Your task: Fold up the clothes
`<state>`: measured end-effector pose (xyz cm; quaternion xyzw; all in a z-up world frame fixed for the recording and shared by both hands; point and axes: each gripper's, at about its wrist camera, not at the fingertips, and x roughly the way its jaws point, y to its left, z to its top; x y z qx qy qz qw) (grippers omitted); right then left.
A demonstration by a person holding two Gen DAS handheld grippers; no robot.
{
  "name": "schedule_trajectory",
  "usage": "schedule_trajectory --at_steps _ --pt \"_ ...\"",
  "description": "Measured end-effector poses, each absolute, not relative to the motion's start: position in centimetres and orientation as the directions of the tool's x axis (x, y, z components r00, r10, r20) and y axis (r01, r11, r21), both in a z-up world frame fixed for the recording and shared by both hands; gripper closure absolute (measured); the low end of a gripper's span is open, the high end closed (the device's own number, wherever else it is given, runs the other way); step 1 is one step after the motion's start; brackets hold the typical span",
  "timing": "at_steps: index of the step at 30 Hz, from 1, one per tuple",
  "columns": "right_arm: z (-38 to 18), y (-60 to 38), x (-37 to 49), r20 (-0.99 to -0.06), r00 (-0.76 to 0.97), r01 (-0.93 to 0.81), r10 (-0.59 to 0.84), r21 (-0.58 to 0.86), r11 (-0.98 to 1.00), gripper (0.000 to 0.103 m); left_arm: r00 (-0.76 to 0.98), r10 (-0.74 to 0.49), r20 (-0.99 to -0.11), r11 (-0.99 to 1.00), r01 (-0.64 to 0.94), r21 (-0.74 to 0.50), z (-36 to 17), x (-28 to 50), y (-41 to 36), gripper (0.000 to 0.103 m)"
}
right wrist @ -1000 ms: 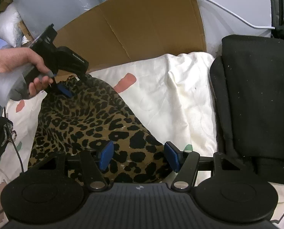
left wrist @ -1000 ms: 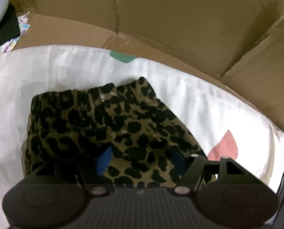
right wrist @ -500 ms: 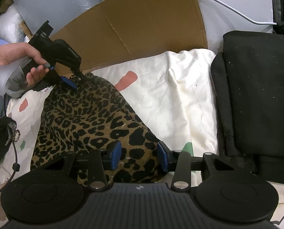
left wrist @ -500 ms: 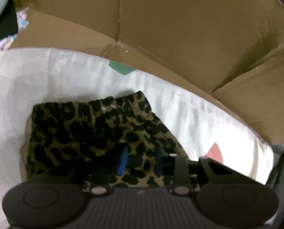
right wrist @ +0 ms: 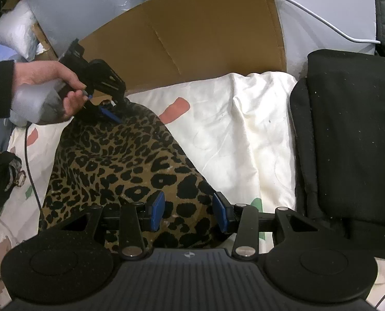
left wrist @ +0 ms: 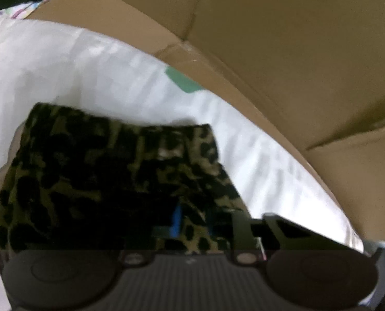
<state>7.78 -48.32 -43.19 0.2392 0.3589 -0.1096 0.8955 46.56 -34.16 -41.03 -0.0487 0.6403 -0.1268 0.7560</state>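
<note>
Leopard garment (right wrist: 120,165) lay lengthwise between grippers: left gripper (right wrist: 112,110) just closed, pinching its far end; right gripper (right wrist: 190,211) half-open straddling the near end.

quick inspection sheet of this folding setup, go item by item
surface: white sheet with coloured patches, creased
job's things: leopard-print garment lying bunched on the sheet
clutter: black cloth at the sheet's right edge; dark item at far left, unclear
grippers: left gripper has just been closing on the garment's far edge, fabric between its fingers; right gripper straddles the near edge, grip not clear
cables: white cable on the wall; thin dark cord at left
surroundings: cardboard sheet behind; bags at back left
</note>
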Motion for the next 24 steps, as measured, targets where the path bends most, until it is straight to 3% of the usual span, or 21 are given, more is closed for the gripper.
schedule_trajectory --at_steps 9,12,15,24 --pt "-43.1 -48.1 7.7 -0.696 0.717 0.369 -0.027 0.347 0.862 0.059 0.151 -0.274 -0.950 0.961 0.075 -0.266 -40.5 46.3 -33.3 0.102" --pt "-43.3 -48.1 7.7 -0.696 0.717 0.372 -0.028 0.349 0.860 0.060 0.153 -0.279 -0.948 0.958 0.109 -0.264 -39.6 45.9 -33.5 0.102" --pt "-43.8 -48.2 7.8 -0.703 0.711 0.380 -0.026 0.354 0.855 0.070 0.165 -0.289 -0.943 0.954 0.137 -0.268 -38.5 45.6 -33.8 0.102" --pt "-43.9 -49.0 7.2 -0.690 0.719 0.433 -0.078 0.358 0.827 0.068 0.200 -0.328 -0.923 0.938 0.187 -0.293 -35.0 45.4 -35.2 0.103"
